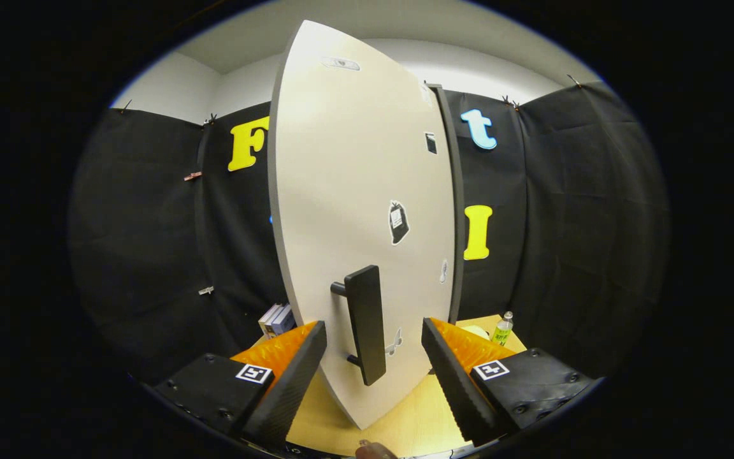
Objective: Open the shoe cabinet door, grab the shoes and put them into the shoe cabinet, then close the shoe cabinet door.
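Note:
The shoe cabinet door (348,191) is a tall pale panel standing straight ahead of me, with small stickers on its face. Its dark bar handle (367,324) runs upright on the lower part of the door. My gripper (373,357) is open, and the handle stands between the two fingers without either one touching it. The door's dark right edge (455,204) meets the cabinet side; I cannot tell whether the door is fully closed or slightly ajar.
A light wooden tabletop (418,414) lies under the cabinet. A small green-labelled bottle (503,328) stands to the right of the door. A few books (276,319) stand at its left. Black cloth walls close the booth behind.

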`<move>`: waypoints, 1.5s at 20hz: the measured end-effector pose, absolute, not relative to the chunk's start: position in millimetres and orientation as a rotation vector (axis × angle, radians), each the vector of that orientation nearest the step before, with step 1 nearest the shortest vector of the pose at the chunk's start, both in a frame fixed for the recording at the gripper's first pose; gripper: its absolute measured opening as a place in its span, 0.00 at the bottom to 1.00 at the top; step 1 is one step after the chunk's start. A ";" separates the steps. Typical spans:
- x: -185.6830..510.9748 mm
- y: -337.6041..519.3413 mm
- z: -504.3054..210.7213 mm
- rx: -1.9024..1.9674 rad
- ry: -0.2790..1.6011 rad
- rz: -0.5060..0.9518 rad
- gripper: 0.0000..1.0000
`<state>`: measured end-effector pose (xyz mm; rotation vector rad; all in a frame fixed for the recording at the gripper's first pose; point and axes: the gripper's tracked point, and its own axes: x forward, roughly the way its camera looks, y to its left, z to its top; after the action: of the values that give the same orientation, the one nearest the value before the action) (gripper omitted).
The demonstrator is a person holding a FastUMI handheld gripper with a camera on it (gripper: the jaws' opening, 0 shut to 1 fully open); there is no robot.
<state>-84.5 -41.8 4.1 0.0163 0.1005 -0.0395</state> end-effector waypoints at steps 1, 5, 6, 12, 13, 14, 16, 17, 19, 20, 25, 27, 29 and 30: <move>-81.5 -37.0 3.5 0.012 0.098 -0.038 0.99; -75.1 -21.8 6.3 0.008 0.085 -0.035 0.99; -73.6 -19.7 7.4 0.004 0.081 -0.036 0.99; -72.2 -15.7 11.6 -0.012 0.066 -0.053 0.99; -72.6 -17.7 11.9 -0.014 0.066 -0.060 0.99; -72.8 -18.4 12.2 -0.015 0.065 -0.065 0.99; -74.2 -20.8 13.9 -0.016 0.060 -0.073 0.99; -74.5 -22.7 14.6 -0.017 0.057 -0.077 0.99; -74.4 -25.1 16.6 -0.020 0.052 -0.082 0.99; -75.1 -26.0 17.2 -0.021 0.050 -0.083 0.99; -74.9 -27.1 23.2 -0.033 0.021 -0.078 0.99; -72.1 -27.8 22.4 -0.035 0.023 -0.077 0.99; -70.5 -26.8 21.4 -0.032 0.025 -0.073 0.98; -69.5 -26.5 21.4 -0.030 0.025 -0.070 0.99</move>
<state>-69.5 -26.5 21.4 -0.0300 0.0255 -0.0704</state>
